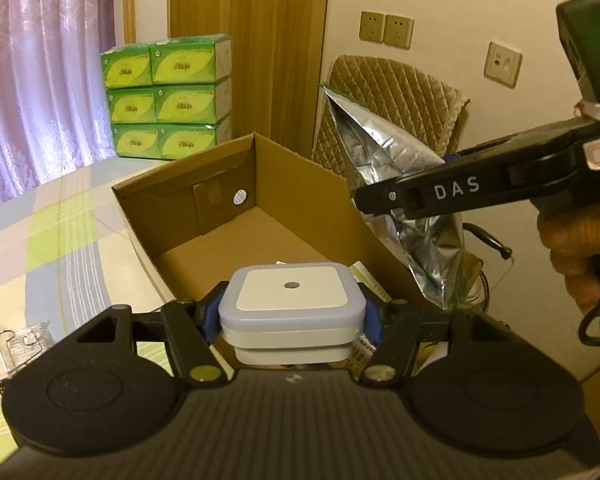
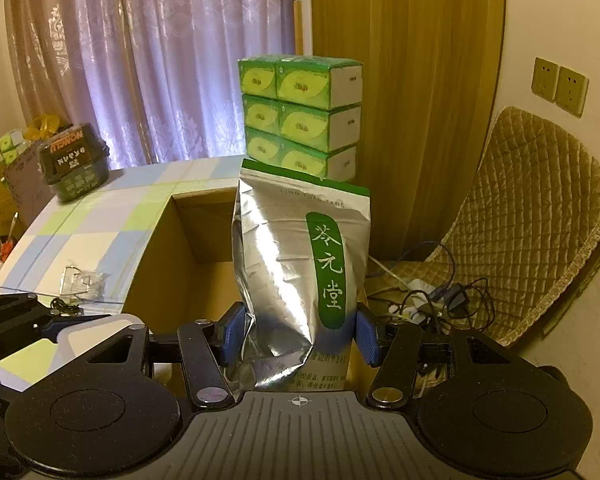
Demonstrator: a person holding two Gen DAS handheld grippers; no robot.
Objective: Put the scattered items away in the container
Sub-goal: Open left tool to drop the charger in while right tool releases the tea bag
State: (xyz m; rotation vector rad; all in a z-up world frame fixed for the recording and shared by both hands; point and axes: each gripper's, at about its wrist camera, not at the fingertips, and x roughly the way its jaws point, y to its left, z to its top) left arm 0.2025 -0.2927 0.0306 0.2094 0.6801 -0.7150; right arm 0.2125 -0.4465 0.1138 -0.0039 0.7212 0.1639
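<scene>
My left gripper (image 1: 292, 316) is shut on a white square night light (image 1: 292, 304) with a pale lavender rim, held over the near end of the open cardboard box (image 1: 220, 216). In the right wrist view my right gripper (image 2: 300, 332) is shut on a silver foil pouch (image 2: 292, 264) with a green label, upright above the same cardboard box (image 2: 156, 264). From the left wrist view the foil pouch (image 1: 384, 160) hangs at the box's right side, with the right gripper (image 1: 384, 204) and a hand (image 1: 580, 252) behind it. Printed paper lies on the box floor under the night light.
A checked tablecloth (image 1: 60, 232) covers the table. Stacked green tissue packs (image 1: 168, 96) stand behind the box. A clear plastic item (image 2: 80, 280) lies left of the box, a dark container (image 2: 74, 164) at the far left. A quilted chair (image 2: 532, 216) with cables (image 2: 432, 296) is right.
</scene>
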